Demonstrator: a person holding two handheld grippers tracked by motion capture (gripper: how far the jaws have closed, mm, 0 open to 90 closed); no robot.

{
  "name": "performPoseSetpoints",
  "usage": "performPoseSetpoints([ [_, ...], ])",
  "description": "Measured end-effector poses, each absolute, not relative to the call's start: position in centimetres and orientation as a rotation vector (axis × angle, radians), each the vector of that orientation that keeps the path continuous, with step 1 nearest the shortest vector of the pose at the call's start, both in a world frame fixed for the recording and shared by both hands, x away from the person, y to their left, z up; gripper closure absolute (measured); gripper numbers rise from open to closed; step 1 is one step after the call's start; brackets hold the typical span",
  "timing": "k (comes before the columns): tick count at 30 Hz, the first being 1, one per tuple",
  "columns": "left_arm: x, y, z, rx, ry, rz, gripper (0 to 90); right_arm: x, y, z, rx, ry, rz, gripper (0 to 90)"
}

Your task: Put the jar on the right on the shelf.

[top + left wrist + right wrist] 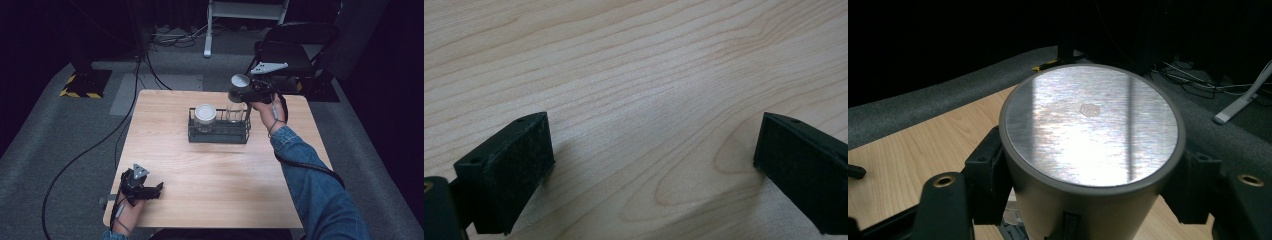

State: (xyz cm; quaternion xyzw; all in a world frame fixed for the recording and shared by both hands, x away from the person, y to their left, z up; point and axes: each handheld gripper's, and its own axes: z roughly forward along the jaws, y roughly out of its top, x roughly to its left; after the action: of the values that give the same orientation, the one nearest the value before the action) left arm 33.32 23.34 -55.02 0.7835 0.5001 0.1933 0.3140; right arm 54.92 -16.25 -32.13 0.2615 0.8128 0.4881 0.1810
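My right gripper (243, 91) is clamped on the metal-lidded canister (1092, 150), one jaw pressed to each side of its body just under the lid. I hold it upright, lifted above the right-hand bay of the black wire rack (218, 131), near the far right part of the table (215, 175). Below it in that bay stands a clear glass jar (235, 114); whether the canister touches it, I cannot tell. In the left-hand bay a white-lidded jar (205, 116) sits upright.

My left gripper (144, 190) rests at the near left corner of the table, well apart from the rack. Its jaws stand wide apart with bare wood between them; it holds nothing.

Assessment: the step in hand is carrying the canister at the rack, either lifting it clear or bringing it in; the pictures do not settle which. The next move calls for keeping the canister level, holding the clamp firm on its smooth wall, and clearing the rack's top wire and the glass jar's rim. Risk: a slip on the sleek surface or a knock against the glass.
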Motion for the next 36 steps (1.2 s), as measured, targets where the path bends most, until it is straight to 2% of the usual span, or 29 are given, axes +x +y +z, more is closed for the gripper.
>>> performPoseSetpoints([
  [22,33.3,23.3,-55.0,2.068,1.315,0.512,2.6,57.4,-15.9,-36.2,0.763,2.349,1.366,32.0],
  [36,33.2,23.4,-55.0,2.072,1.309,0.510,2.7,57.7,-16.1,-37.8,0.781,2.374,1.322,31.9],
])
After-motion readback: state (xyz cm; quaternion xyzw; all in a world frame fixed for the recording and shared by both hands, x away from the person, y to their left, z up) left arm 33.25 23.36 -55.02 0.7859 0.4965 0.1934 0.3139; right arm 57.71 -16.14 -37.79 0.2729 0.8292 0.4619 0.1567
